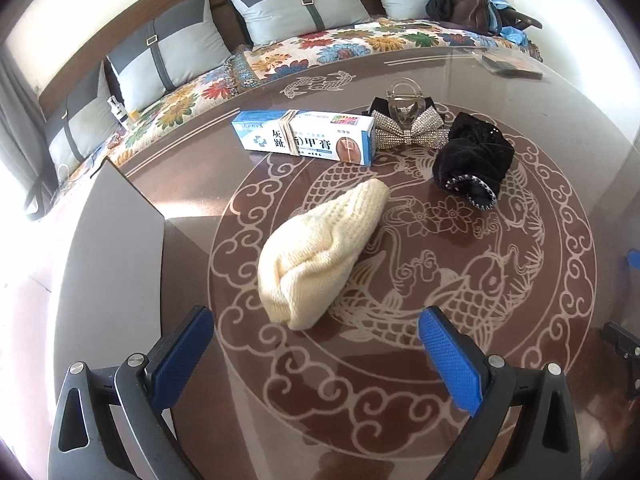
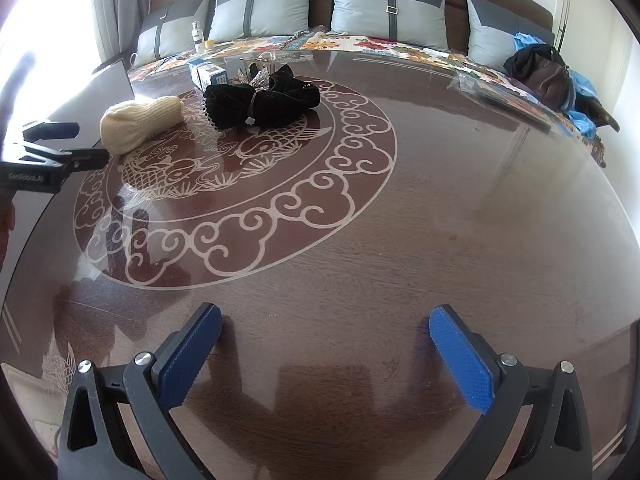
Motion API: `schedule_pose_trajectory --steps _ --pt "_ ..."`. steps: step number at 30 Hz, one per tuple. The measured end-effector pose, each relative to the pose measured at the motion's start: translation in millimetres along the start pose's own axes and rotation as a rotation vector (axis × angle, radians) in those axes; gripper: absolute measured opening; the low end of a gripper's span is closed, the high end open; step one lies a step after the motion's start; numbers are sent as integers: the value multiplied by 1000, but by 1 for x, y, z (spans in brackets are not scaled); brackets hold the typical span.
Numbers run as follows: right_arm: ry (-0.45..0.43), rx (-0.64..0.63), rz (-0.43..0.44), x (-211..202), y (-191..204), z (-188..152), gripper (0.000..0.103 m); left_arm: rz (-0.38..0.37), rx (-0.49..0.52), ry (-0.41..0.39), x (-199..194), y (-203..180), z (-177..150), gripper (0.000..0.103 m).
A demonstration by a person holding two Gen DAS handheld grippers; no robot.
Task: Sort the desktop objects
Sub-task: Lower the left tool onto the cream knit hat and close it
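A cream knitted hat (image 1: 320, 252) lies on the round brown table (image 1: 360, 400), just beyond my open, empty left gripper (image 1: 316, 340). Behind it lie a blue-and-white ointment box (image 1: 304, 137), a rhinestone bow hair clip (image 1: 408, 126) and a black velvet scrunchie bundle (image 1: 474, 158). In the right wrist view the hat (image 2: 140, 122), black bundle (image 2: 264, 100), box (image 2: 208, 74) and bow (image 2: 256, 76) sit at the far left. My right gripper (image 2: 324, 340) is open and empty over bare table, far from them. The left gripper (image 2: 76, 148) shows at the left edge.
A grey flat board (image 1: 116, 256) lies at the table's left side. A bed with grey pillows (image 2: 260, 10) and a floral cover (image 1: 340, 46) runs behind the table. A dark bag (image 2: 540, 72) and blue cloth lie on the bed. A clear packet (image 2: 496, 92) rests at the table's far right.
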State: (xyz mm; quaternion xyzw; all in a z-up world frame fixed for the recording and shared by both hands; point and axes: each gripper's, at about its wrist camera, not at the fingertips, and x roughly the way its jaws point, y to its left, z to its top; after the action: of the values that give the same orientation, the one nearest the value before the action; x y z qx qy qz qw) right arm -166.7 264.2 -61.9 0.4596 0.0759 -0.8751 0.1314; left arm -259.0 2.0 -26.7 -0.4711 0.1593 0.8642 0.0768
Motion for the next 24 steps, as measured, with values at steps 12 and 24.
schedule_pose_trajectory --steps 12,24 --pt "0 0 0 0 0 0 103 -128 -181 -61 19 8 8 48" --pt "1 0 -1 -1 -1 0 103 -124 -290 -54 -56 -17 -108 48"
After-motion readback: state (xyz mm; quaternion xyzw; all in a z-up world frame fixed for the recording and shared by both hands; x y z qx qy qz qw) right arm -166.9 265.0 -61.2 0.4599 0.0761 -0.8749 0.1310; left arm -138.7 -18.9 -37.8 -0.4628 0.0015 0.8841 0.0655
